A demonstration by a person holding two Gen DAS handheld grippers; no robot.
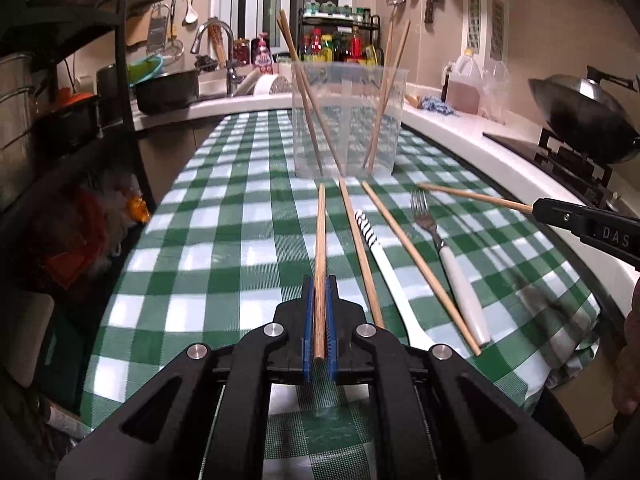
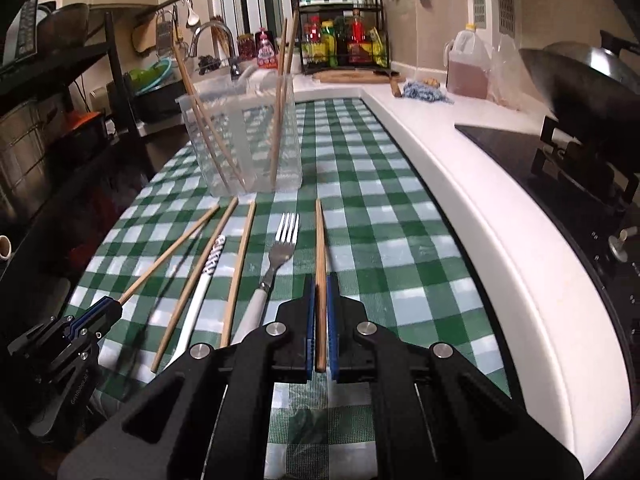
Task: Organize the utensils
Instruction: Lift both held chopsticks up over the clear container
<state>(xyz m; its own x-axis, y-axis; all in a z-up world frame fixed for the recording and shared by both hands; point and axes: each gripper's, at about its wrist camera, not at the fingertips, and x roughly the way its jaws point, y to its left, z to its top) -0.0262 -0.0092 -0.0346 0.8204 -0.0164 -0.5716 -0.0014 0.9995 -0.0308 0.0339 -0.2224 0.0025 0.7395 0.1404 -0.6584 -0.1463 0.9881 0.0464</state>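
The left gripper (image 1: 319, 292) is pinched on a wooden chopstick (image 1: 320, 256) that runs straight ahead of it along the bench (image 1: 224, 240) toward the clear plastic container (image 1: 348, 120), which stands directly beyond and holds four chopsticks leaning against its walls. Just to this gripper's right lie two loose chopsticks (image 1: 416, 260), a white striped utensil (image 1: 384, 268) and a white-handled fork (image 1: 440, 240). The right gripper (image 2: 320, 292) is clamped on its own chopstick (image 2: 320, 276) — the fork (image 2: 276, 264) lies just to its left, the container (image 2: 244, 140) ahead and to the left.
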